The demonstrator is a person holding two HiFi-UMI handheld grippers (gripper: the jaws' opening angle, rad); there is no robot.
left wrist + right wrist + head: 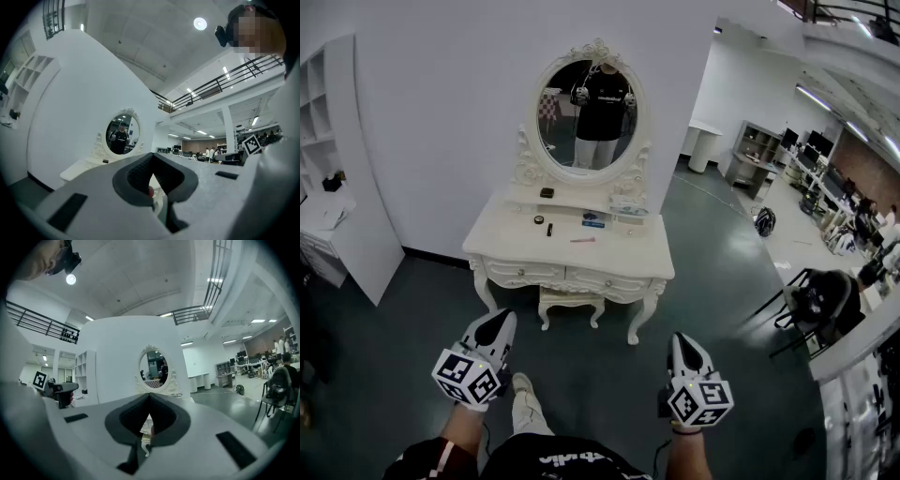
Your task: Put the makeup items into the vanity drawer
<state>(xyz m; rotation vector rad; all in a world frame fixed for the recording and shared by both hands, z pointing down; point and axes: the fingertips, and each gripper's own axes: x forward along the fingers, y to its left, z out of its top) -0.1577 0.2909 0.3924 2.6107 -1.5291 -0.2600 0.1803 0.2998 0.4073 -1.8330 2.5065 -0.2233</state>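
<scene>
Makeup items (549,228) all lying on vanity (628,253) top, drawer (525,273) shut, nothing stowed yet, whole task outstanding; left gripper (501,325) and right gripper (682,347) well short of it, jaws closed, empty

Makeup items (549,229): seen only as small dark, blue and pink specks on the vanity (502,246) top; their kinds cannot be told.
Drawers (607,281): only the fronts are shown; the insides are hidden.
Stool (570,302): the seat is largely covered by the vanity above it.
Shelf unit (333,112): cut off by the left edge of the head view.
Forearm (461,427): cut off by the bottom edge.
Gripper views: the vanity's body is blocked by the left gripper (152,155) and the right gripper (149,395); little more than the mirror (121,135) is left showing.
</scene>
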